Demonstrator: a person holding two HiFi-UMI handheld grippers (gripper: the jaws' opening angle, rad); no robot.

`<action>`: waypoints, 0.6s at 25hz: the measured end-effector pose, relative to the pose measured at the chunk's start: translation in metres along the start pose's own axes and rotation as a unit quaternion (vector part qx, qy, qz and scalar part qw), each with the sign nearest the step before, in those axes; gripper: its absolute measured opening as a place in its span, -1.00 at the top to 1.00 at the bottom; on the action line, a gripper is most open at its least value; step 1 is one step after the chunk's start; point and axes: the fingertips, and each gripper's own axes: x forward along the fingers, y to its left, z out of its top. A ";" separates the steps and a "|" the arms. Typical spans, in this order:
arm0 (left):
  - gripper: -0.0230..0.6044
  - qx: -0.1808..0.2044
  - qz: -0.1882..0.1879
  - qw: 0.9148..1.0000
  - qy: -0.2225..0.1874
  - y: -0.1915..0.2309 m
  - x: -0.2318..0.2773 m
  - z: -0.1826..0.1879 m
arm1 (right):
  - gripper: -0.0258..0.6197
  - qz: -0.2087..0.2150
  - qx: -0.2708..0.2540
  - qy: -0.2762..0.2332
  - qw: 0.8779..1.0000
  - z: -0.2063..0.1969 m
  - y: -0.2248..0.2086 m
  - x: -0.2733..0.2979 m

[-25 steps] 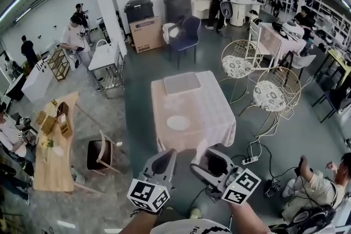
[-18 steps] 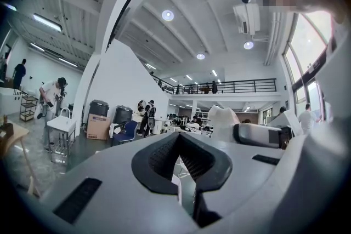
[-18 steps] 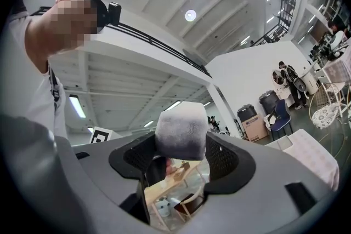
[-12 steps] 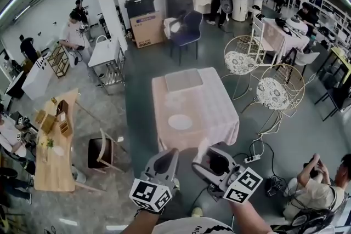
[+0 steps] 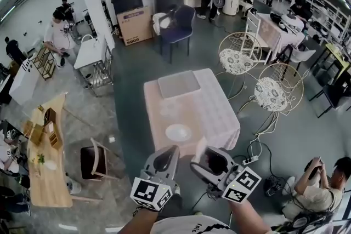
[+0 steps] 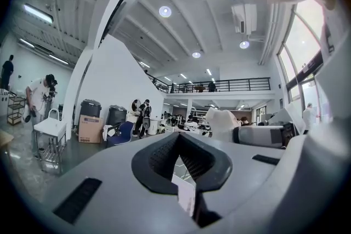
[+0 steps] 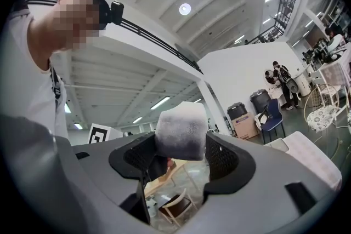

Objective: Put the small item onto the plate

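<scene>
A cloth-covered table (image 5: 216,118) stands just ahead of both grippers, with a white plate (image 5: 178,132) on its near half and a grey tray (image 5: 179,84) at its far end. Two wire chairs (image 5: 272,93) stand beside it and a wooden chair (image 5: 96,160) is near its other side. The cardboard box (image 5: 134,23) by the bins has print too small to read. The right gripper (image 5: 211,158) pinches the small item (image 7: 181,131), a whitish-grey, rough-faced block, short of the table. The left gripper (image 5: 164,155) has its jaws pressed together on nothing

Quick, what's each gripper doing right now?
Left gripper: closed, nothing in it.
Right gripper: closed on a white block.
</scene>
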 end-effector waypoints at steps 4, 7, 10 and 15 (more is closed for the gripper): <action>0.91 -0.002 -0.019 1.000 0.002 0.038 0.028 0.000 | 0.08 -0.015 -0.001 0.005 1.000 -0.001 -0.026 0.038; 0.91 -0.003 -0.036 0.999 0.008 0.065 0.046 -0.006 | 0.08 -0.027 -0.002 0.007 1.000 -0.006 -0.046 0.064; 0.91 -0.008 -0.045 0.999 0.014 0.087 0.060 -0.012 | 0.08 -0.034 -0.009 0.015 0.999 -0.011 -0.061 0.085; 0.91 -0.015 -0.057 0.998 0.023 0.113 0.077 -0.024 | 0.08 -0.044 -0.015 0.044 0.998 -0.030 -0.077 0.104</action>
